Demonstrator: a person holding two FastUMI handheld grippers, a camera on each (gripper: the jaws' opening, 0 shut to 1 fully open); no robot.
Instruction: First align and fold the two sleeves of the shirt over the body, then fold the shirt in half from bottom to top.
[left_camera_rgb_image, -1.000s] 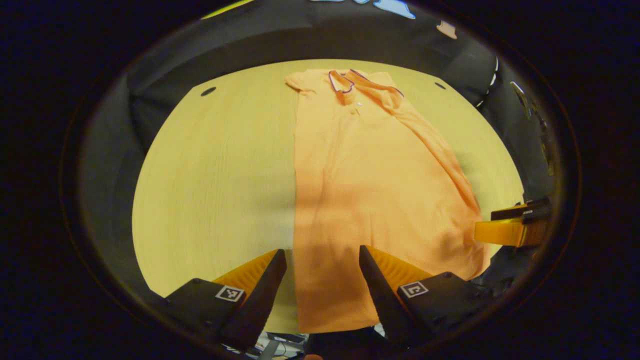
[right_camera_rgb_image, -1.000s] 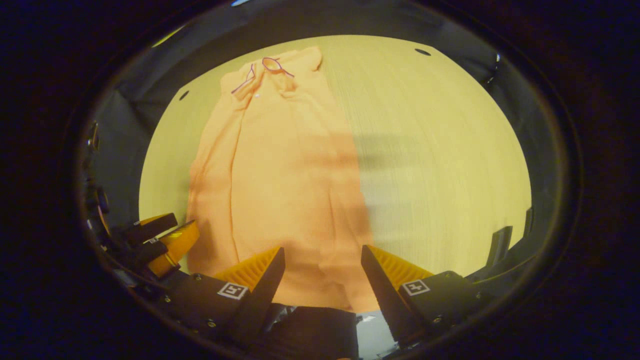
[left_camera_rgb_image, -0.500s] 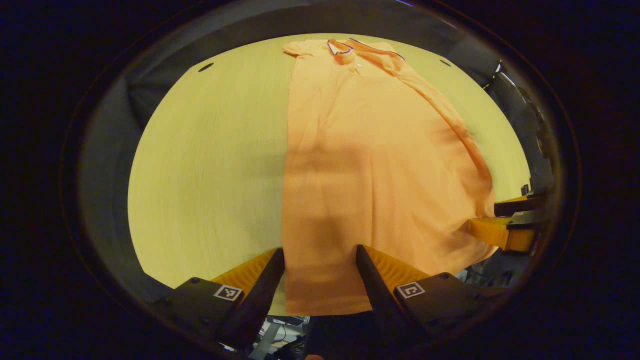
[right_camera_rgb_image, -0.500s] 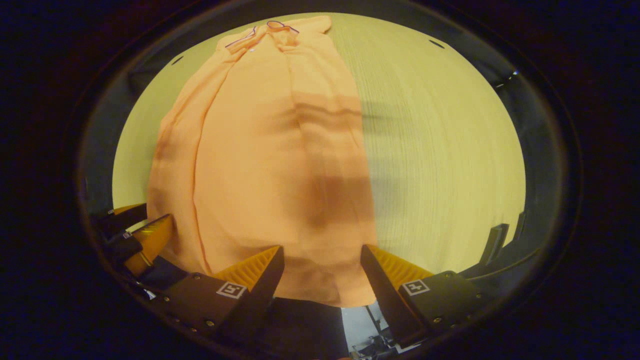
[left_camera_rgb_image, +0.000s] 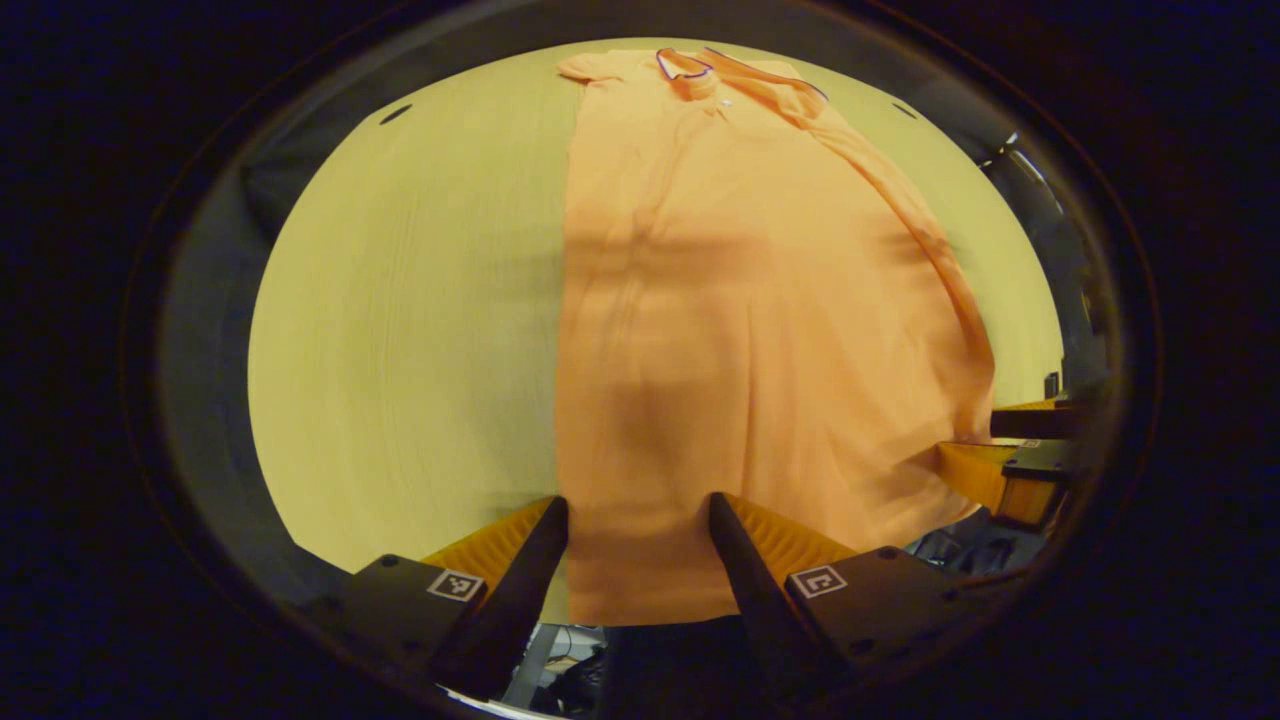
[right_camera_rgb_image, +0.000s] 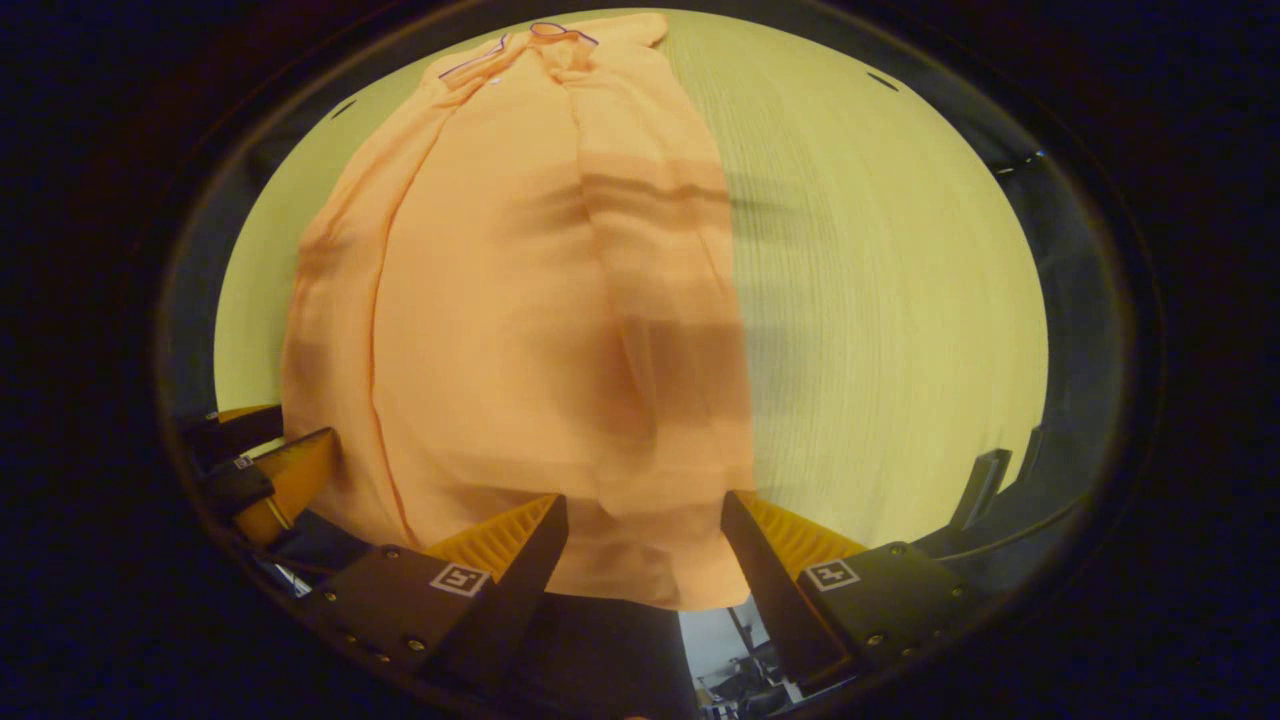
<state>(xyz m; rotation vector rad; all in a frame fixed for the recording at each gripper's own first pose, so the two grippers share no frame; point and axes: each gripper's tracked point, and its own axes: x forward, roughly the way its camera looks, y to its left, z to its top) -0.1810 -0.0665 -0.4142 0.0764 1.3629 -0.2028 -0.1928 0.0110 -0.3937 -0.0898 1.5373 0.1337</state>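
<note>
Both of your tools have dropped closer to the shirt's bottom hem over the last second, so the cloth now looms larger. Your left tool hangs with its fingers spread wide at the hem's left corner, and your right tool stands equally agape at the right corner, nothing pinched yet. I'd judge you placed them there to lift the hem for the bottom-to-top fold. The shirt lies flat on the counter, sleeves already folded in, collar far from you. Your right gripper view alone exposes the lengthwise crease.
</note>
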